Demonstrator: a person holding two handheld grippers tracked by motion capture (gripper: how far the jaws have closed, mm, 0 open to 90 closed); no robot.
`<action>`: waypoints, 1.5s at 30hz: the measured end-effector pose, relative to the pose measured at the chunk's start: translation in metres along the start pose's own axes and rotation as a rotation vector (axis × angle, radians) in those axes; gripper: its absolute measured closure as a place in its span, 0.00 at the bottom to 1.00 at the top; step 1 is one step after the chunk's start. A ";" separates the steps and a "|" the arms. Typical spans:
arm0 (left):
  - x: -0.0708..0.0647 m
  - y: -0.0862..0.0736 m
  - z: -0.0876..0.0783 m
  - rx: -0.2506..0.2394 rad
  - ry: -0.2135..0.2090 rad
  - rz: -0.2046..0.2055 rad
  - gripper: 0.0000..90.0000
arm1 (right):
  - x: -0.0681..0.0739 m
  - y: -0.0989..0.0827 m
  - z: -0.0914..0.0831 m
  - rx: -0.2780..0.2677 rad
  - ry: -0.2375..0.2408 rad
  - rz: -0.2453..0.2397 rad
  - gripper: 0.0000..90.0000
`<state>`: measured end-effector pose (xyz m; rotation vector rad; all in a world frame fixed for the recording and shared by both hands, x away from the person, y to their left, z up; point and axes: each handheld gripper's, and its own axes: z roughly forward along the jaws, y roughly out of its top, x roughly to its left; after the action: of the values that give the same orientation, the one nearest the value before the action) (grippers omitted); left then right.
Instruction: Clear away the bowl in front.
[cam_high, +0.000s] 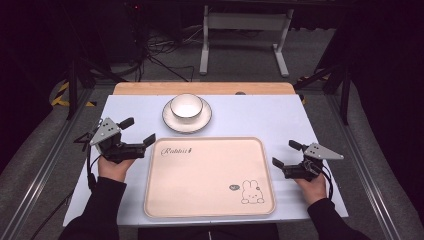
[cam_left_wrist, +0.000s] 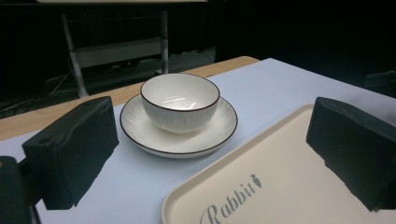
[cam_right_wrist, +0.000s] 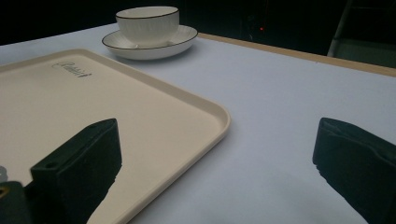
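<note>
High view puts one bowl (cam_high: 186, 106) on one saucer (cam_high: 171, 122) at the far middle of the worktop (cam_high: 280, 117), just beyond the far edge of one cream tray (cam_high: 210, 180) printed with a rabbit and the word "Rabbit". Left tongs (cam_high: 138, 130) sit nearest the bowl, jaws apart and empty, aimed toward it from the tray's left side; in the left gripper view the bowl (cam_left_wrist: 180, 102) stands upright between the two black jaws, farther off. Right tongs (cam_high: 286, 153) rest by the tray's right edge, jaws also apart and holding nothing, well apart from the bowl. My judgement is that the bowl is what will be picked up. The risk: it is smooth, glazed and sits loose on the saucer, so a grip on the thin rim could slip, or drag the saucer along and tip the pair against the tray's raised lip.
</note>
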<state>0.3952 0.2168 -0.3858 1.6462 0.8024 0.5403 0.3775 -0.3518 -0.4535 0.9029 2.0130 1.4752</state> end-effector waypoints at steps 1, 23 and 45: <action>0.002 0.002 0.005 0.012 -0.003 -0.006 0.03 | 0.000 0.000 0.000 0.000 0.000 -0.001 0.02; 0.023 0.021 0.054 0.070 -0.006 -0.034 0.03 | 0.000 0.000 0.000 -0.001 0.000 0.004 0.02; 0.037 0.034 0.092 0.077 0.037 -0.057 0.02 | -0.001 0.000 0.000 -0.005 0.004 0.008 0.02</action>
<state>0.4931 0.1805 -0.3766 1.6830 0.9042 0.5062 0.3778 -0.3526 -0.4534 0.9078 2.0097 1.4874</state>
